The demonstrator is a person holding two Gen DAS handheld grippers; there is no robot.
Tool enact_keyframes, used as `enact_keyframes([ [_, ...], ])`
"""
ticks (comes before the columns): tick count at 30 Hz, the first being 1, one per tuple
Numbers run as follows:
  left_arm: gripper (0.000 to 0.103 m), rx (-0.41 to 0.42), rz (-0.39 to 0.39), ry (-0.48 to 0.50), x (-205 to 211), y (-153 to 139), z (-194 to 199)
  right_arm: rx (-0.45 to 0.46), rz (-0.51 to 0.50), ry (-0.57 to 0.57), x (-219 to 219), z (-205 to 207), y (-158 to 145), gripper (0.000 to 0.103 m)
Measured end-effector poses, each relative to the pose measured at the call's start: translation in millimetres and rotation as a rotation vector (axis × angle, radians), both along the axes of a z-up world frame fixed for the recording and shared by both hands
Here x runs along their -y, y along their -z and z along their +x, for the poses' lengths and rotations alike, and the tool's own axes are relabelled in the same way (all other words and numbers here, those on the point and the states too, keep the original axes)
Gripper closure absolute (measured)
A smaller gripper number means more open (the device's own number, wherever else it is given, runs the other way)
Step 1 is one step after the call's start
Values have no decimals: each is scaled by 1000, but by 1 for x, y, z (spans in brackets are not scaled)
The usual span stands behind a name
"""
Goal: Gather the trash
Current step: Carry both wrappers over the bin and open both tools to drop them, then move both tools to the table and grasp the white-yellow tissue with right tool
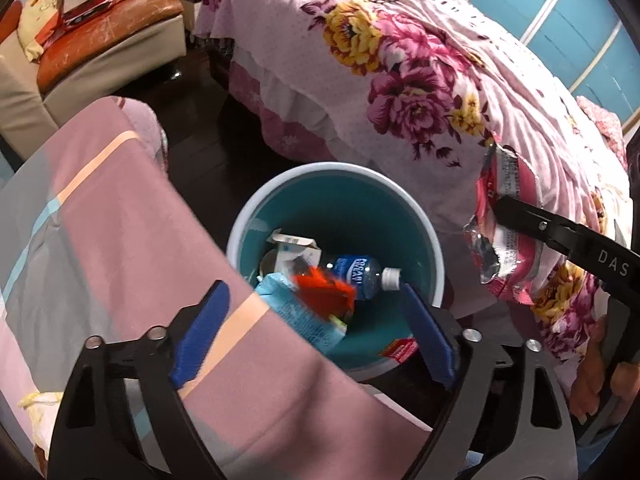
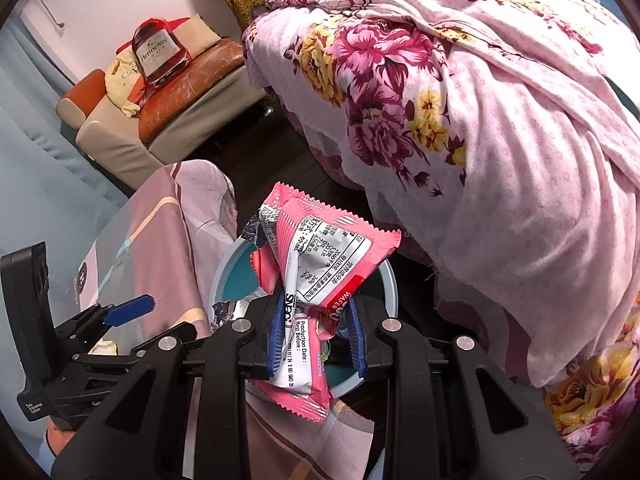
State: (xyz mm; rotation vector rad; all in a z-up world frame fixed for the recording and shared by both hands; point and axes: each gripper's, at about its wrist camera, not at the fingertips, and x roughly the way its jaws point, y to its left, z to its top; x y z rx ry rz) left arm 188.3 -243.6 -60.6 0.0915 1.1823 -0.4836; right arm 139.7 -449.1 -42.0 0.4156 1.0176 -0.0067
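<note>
R tool (image 2: 316,336) was clamped on the pink wafer wrapper (image 2: 320,256), held above and just to one side of the teal bin (image 1: 424,216); wrapper's long axis ran roughly upright. L tool (image 1: 316,320) hung apart over the bin, w/ nothing gripped. R hand was the one to drop next, I'd judge.

I am in a home bedroom: a bed (image 1: 420,92) under floral covers at one o'clock, a worn sofa (image 1: 100,40) at ten o'clock.
</note>
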Motion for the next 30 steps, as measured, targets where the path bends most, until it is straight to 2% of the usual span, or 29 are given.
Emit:
enact_keyframes([
  [15, 13, -13, -5, -59, -45, -1, -14, -36, -37, -60, -31, 15, 3, 74],
  [19, 12, -13, -23, -71, -56, -3, -16, -50, -47, -70, -40, 18, 6, 67],
  [21, 12, -18, -36, -76, -63, -4, -17, -57, -53, -76, -45, 20, 7, 61],
  [22, 12, -20, -40, -78, -65, -4, -18, -61, -55, -78, -47, 20, 7, 54],
  [24, 12, -25, -45, -85, -72, -4, -20, -66, -50, -82, -52, 21, 8, 49],
  [26, 12, -29, -49, -91, -78, -4, -21, -74, -49, -85, -56, 21, 8, 36],
  [30, 12, -31, -54, -109, -92, -6, -26, -80, -44, -90, -66, 19, 5, 31],
])
